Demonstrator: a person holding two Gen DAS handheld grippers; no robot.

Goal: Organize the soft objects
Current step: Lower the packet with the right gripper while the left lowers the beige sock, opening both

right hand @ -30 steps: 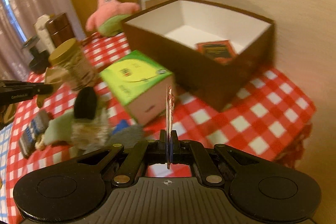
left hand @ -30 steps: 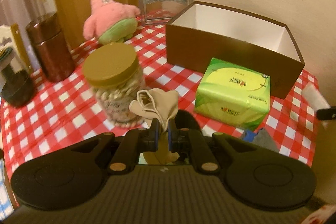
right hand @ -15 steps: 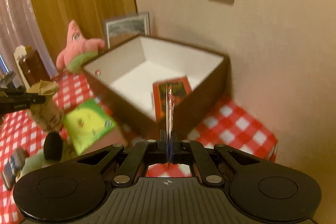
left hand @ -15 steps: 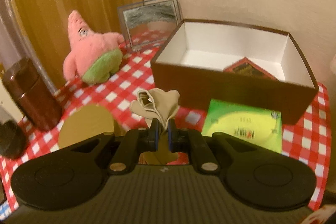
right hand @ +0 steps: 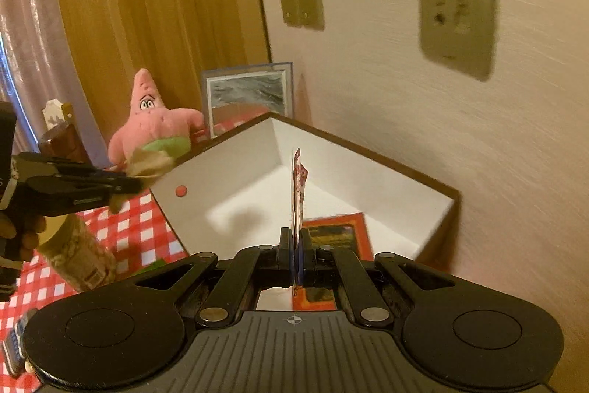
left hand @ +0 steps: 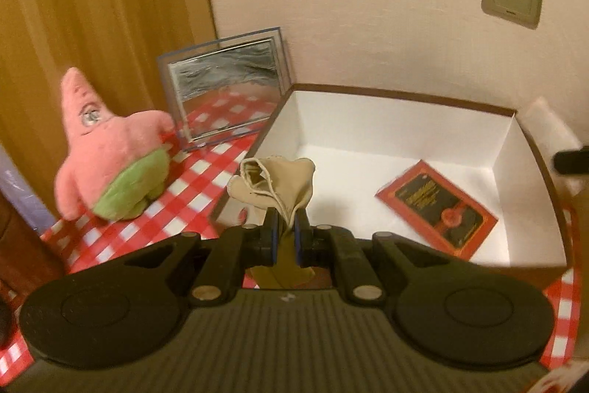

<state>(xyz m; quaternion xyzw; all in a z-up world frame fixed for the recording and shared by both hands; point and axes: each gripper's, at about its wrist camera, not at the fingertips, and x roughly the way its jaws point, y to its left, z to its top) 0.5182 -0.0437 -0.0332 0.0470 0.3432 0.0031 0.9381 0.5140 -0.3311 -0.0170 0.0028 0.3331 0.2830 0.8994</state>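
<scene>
Now both loads over the open box (left hand: 390,142), no longer short of it.

Packet (left hand: 436,209) in the box (left hand: 401,94), plush star (left hand: 110,153) to its left, framed picture (left hand: 224,87) behind
</scene>
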